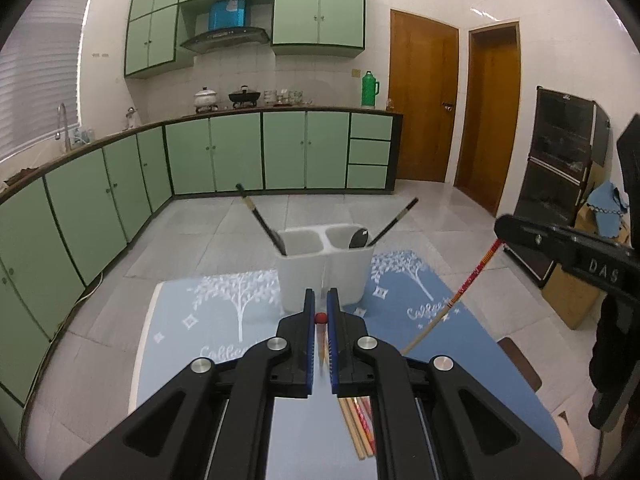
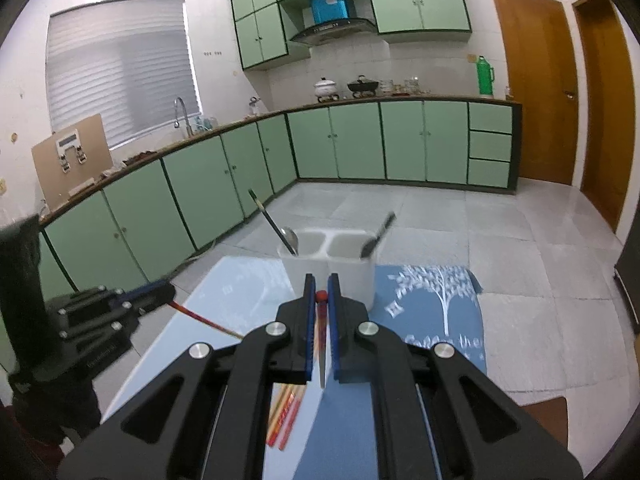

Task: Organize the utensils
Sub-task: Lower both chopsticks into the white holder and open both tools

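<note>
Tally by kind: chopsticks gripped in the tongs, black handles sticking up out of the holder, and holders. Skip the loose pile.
held chopsticks: 2
black handles: 2
white holder: 1
Total: 5

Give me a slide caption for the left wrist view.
Left gripper shut on a chopstick, facing the white two-compartment holder on the blue table mat.

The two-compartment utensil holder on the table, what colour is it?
The utensil holder is plain white plastic, seen best in the left wrist view.
</note>
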